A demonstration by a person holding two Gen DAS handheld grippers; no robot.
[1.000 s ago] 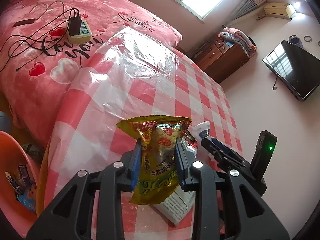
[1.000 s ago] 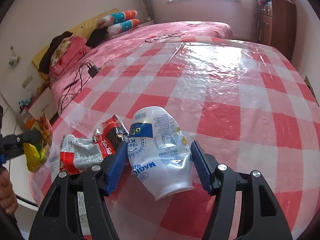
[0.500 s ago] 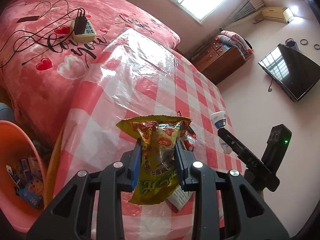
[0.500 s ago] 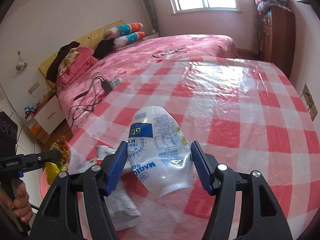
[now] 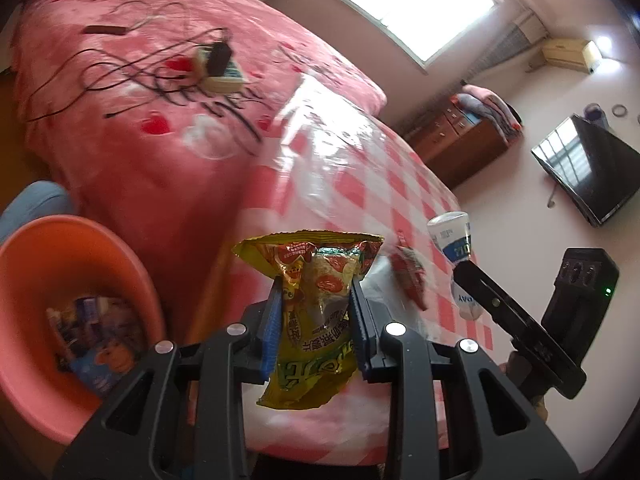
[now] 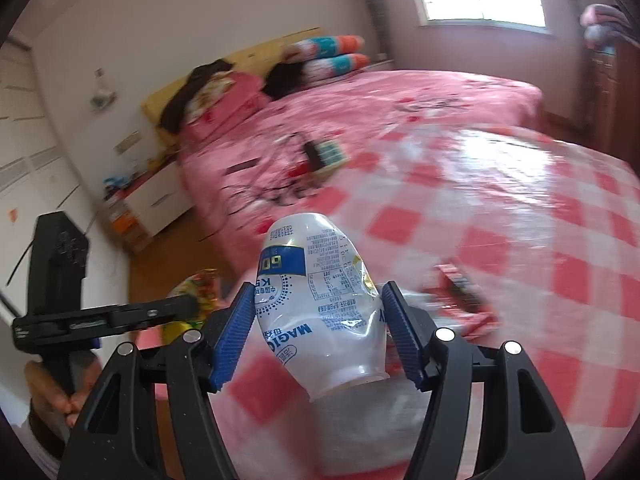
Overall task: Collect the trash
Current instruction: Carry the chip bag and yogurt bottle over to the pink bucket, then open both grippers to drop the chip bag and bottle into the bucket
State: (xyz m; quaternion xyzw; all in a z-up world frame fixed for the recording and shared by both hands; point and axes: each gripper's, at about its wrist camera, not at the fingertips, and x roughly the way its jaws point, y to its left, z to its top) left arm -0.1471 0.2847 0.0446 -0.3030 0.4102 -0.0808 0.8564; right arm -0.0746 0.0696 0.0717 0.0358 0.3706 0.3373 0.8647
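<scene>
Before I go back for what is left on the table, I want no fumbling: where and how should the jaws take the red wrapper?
Probably by its raised near end. The red wrapper lies crumpled on the checked tablecloth, with a flat white wrapper beside it, so a pinch across the narrow width from above, coming from the table's near edge, seems best. Both views are blurred, so its exact folds are unclear.

Both claws swung off table toward orange bin [image 5: 60, 248].

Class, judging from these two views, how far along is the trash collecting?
Done: some wrappers already lie in the orange bin. In hand: left gripper clamps a yellow snack bag; right gripper clamps a white bottle. Left: a red wrapper remains on the checked table.
</scene>
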